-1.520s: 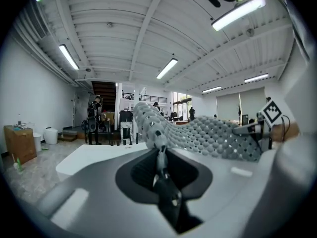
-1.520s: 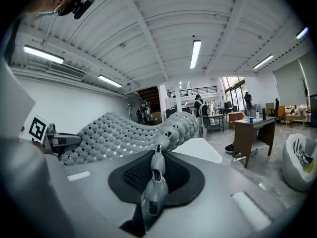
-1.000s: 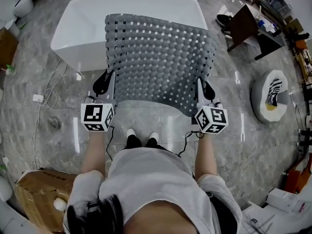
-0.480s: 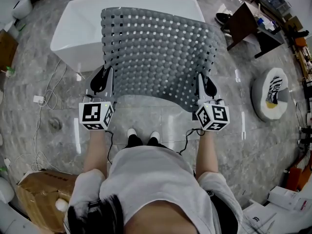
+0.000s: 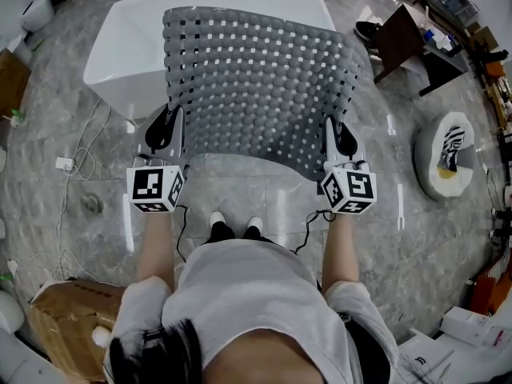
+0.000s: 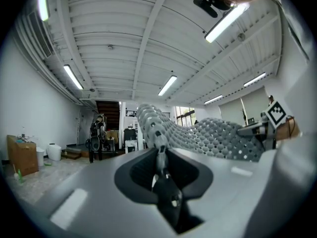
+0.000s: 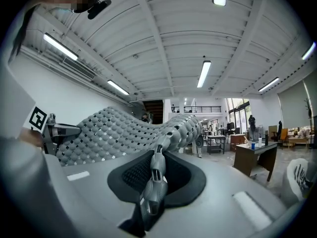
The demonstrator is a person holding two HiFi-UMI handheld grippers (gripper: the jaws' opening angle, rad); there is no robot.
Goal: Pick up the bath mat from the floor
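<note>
left gripper: fingers narrow, pinching near-left edge | grey bath mat: off the floor, held spread towards the bathtub; we judge it light, floppy, rubbery, best gripped at corners | right gripper: fingers pinching near-right edge

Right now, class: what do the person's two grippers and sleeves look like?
The left gripper and right gripper match: white and black bodies, each carrying a white cube with black square markers. A thin black cable trails from each. The person wears a light grey short-sleeved shirt.
</note>
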